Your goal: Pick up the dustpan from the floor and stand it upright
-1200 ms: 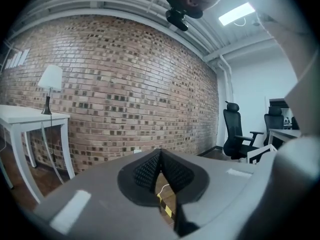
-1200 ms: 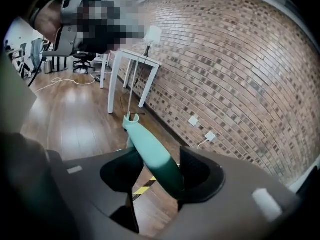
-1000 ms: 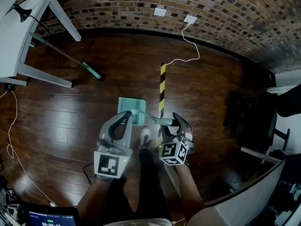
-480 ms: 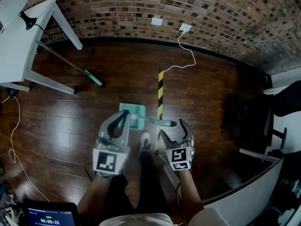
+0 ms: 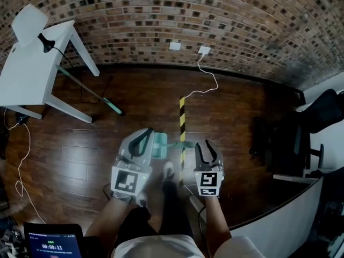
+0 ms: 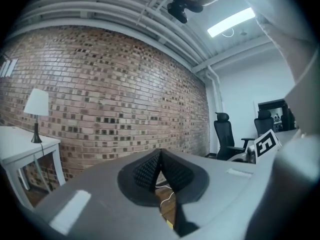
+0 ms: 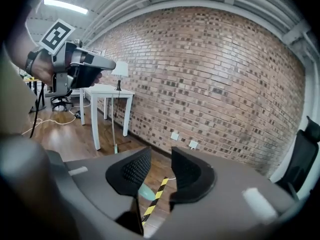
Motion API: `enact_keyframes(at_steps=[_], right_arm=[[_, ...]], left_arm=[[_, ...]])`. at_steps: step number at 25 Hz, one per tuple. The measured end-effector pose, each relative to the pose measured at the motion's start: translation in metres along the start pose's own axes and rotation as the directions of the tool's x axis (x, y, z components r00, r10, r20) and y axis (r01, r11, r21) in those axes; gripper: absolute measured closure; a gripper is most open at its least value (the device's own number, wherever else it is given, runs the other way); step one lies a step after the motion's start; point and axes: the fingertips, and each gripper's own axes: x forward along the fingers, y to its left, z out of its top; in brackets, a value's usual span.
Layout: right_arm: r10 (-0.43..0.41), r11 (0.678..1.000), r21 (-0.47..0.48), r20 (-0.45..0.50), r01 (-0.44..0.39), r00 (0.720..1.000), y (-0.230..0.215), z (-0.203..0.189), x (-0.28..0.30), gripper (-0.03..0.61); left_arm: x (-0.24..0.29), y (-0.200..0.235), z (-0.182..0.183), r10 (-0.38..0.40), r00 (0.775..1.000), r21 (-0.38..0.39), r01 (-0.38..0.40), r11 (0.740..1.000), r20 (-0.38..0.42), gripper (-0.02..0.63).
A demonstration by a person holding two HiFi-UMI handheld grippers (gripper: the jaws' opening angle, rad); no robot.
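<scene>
Right claw [image 5: 207, 144], closing empty, hovers above the dustpan [image 5: 159, 145]; left claw [image 5: 142, 135] is pinched together.

The left gripper [image 5: 144, 134] hides the near side of the dustpan [image 5: 159, 147]. The bottom edge cuts off a screen [image 5: 54, 245].

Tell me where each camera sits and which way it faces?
Head view: on the person's head, steeply down at floor, dustpan, forearms, left gripper, right gripper.
Left gripper view: on that gripper, jaws together, facing brick wall; right gripper's cube shows.
Right gripper view: on that gripper, jaws closing, empty, facing brick wall; left gripper shows.
Shared: striped floor tape, head and right gripper views.
</scene>
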Motion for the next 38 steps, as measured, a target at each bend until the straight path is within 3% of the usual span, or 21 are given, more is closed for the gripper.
enact_keyframes(at_steps=[3,6,12,15,19,24,26,28,30,34,38], right_arm=[[-0.018,0.998,0.065,0.027,0.017,0.999,0.001,0.017,-0.013,0.467],[-0.063,0.986,0.155,0.039,0.056,0.997,-0.002,0.02,-0.037,0.56],[-0.131,0.962,0.258,0.145,0.09,0.981,-0.012,0.059,-0.088,0.566],[-0.104,0.97,0.237,0.194,0.056,0.975,0.007,0.083,-0.125,0.566],[-0.1,0.975,0.22,0.293,0.035,0.951,0.029,0.142,-0.167,0.566],[-0.064,0.979,0.202,0.377,-0.015,0.924,0.054,0.189,-0.207,0.566],[0.006,0.982,0.169,0.408,-0.081,0.913,0.07,0.199,-0.219,0.566],[0.12,0.983,0.073,0.436,-0.168,0.892,0.089,0.204,-0.235,0.566],[0.169,0.982,-0.005,0.447,-0.187,0.878,0.097,0.203,-0.251,0.566],[0.118,0.985,0.06,0.463,-0.163,0.879,0.078,0.198,-0.268,0.566],[0.089,0.979,0.122,0.48,-0.166,0.873,0.061,0.201,-0.276,0.566]], left_arm=[[-0.007,-0.006,0.021,-0.019,1.0,0.013,0.018,1.0,0.024,0.612],[-0.021,-0.015,0.038,-0.05,0.998,0.033,0.048,0.998,0.041,0.612],[-0.06,-0.017,0.074,-0.086,0.993,0.076,0.079,0.994,0.085,0.613],[-0.096,-0.018,0.089,-0.063,0.993,0.084,0.055,0.995,0.098,0.612],[-0.127,-0.017,0.118,-0.064,0.991,0.121,0.049,0.991,0.12,0.612],[-0.166,-0.012,0.129,-0.056,0.992,0.137,0.041,0.99,0.113,0.612],[-0.183,-0.01,0.129,-0.047,0.993,0.142,0.032,0.989,0.108,0.612],[-0.198,-0.014,0.129,-0.039,0.993,0.147,0.022,0.989,0.11,0.612],[-0.213,-0.023,0.13,-0.033,0.992,0.152,0.015,0.988,0.118,0.613],[-0.231,-0.041,0.137,-0.014,0.992,0.103,0.001,0.995,0.124,0.614],[-0.227,-0.049,0.144,-0.004,0.991,0.108,-0.01,0.994,0.132,0.613]])
